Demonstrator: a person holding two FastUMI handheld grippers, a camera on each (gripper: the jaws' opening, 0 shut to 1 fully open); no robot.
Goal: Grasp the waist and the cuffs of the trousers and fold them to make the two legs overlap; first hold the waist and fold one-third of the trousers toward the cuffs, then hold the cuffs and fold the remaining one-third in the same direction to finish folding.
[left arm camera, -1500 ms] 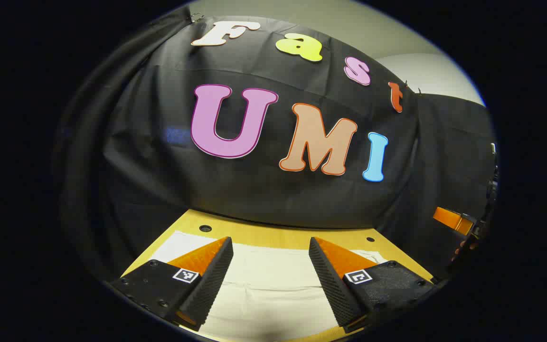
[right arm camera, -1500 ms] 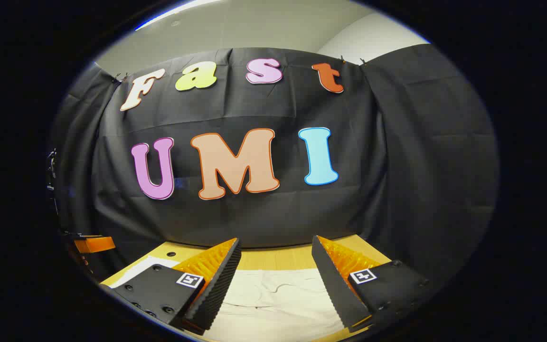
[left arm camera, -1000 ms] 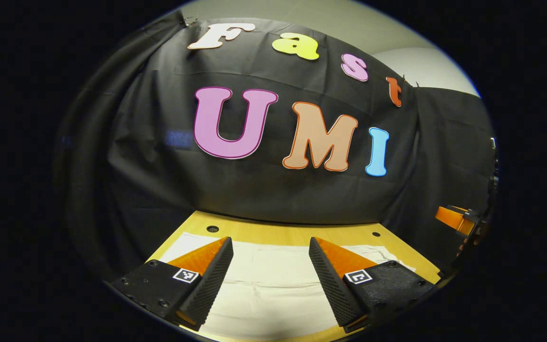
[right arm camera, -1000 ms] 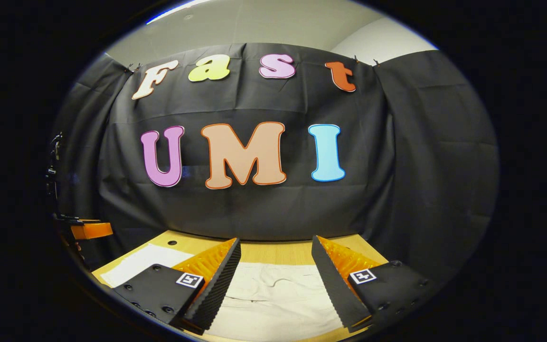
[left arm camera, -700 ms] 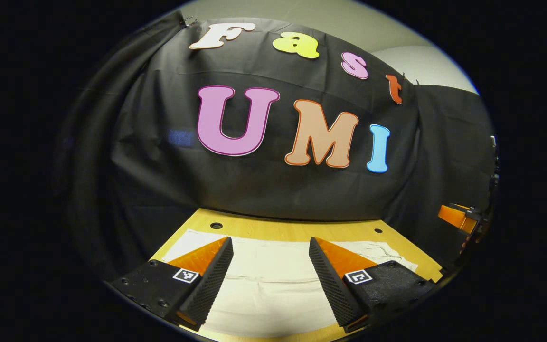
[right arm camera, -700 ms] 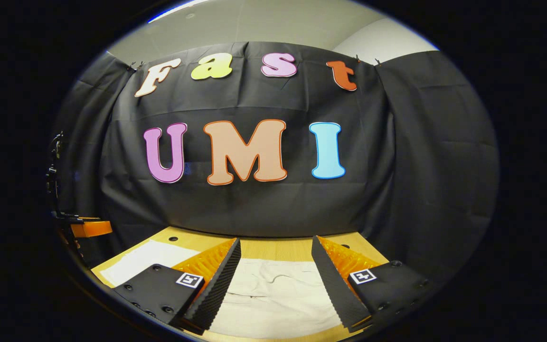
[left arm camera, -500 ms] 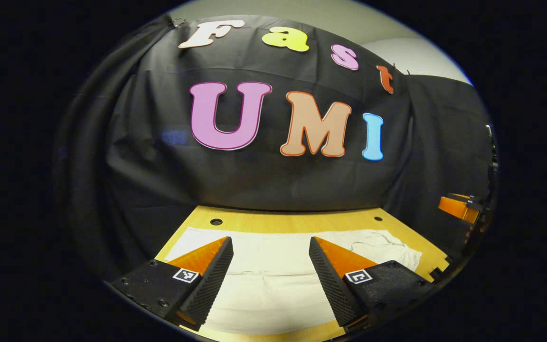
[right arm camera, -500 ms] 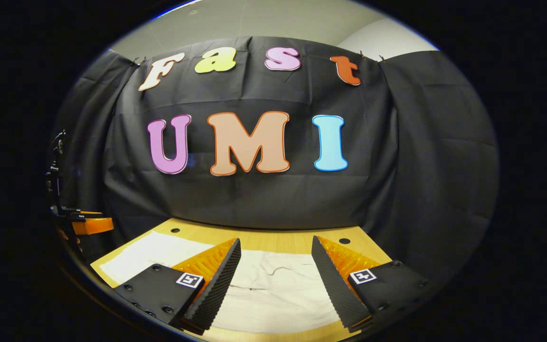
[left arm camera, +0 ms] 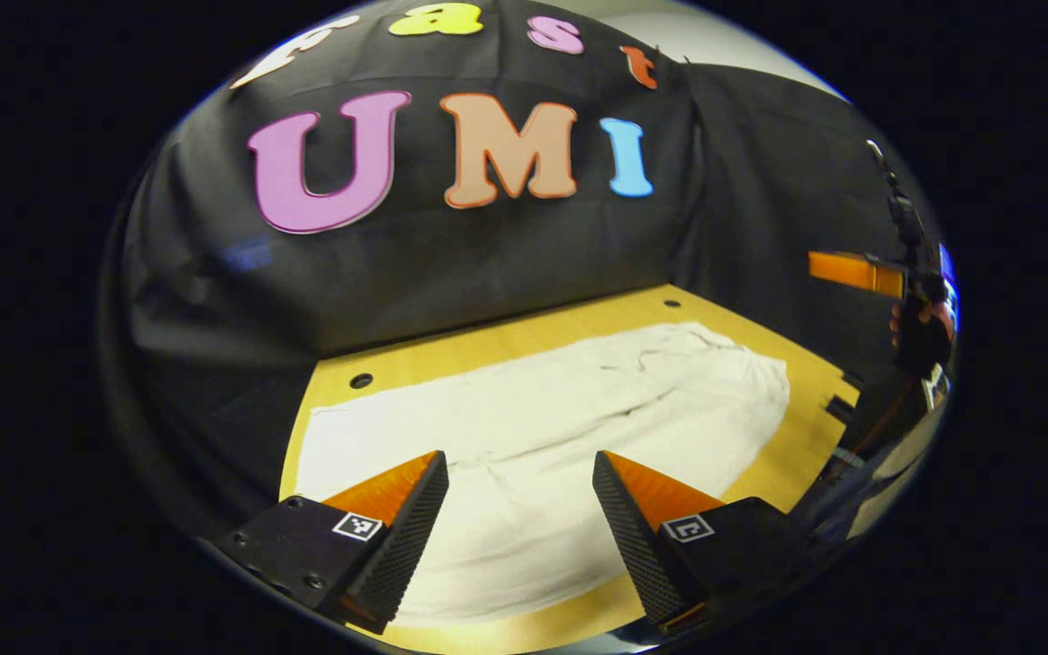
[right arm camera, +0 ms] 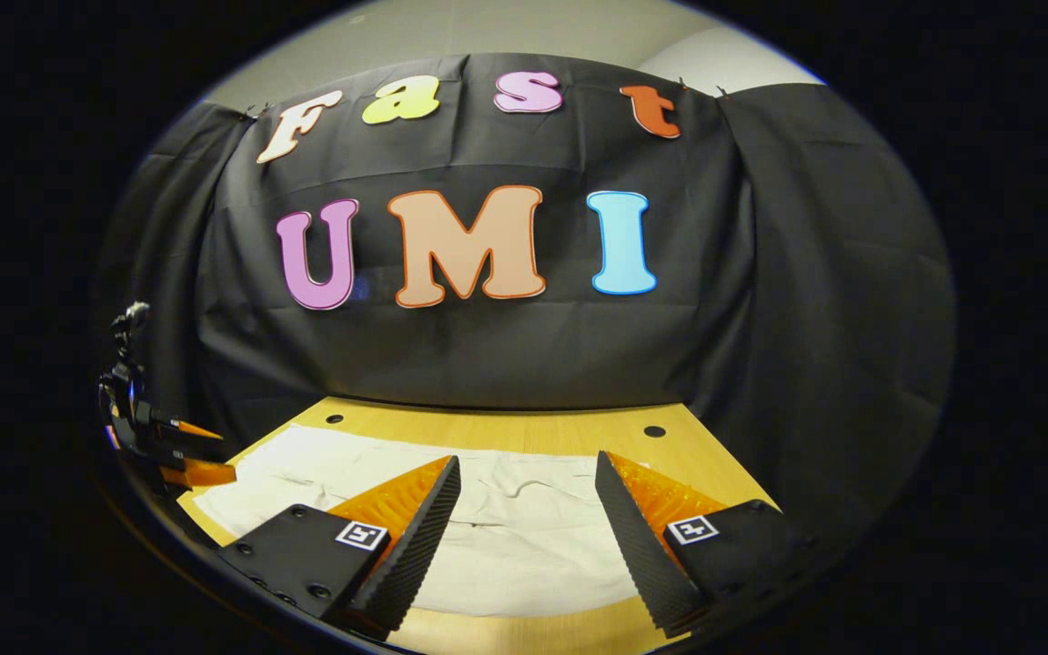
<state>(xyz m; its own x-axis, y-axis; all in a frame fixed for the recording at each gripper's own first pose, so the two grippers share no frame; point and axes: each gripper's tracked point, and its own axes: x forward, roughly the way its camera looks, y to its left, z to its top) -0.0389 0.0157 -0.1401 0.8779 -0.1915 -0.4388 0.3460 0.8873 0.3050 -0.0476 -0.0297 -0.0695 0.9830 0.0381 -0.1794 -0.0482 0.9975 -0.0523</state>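
Trousers (left arm camera: pixel 542 428) lie flat on one table (left arm camera: pixel 524 341), one pair.
Two grippers, left (left arm camera: pixel 517 509) and right (right arm camera: pixel 524 514), hover above them, fingers spread, gripping nothing.

Trousers (left arm camera: pixel 560 418): plain cream-white, no pattern. Table (left arm camera: pixel 506 341): light yellow-tan wood, small dark round holes near far edge. Booth wall (right arm camera: pixel 506 355): black cloth. Room wall (right arm camera: pixel 506 27) above cloth: pale grey-beige. Gripper bodies: black, each bearing small black-and-white square marker.
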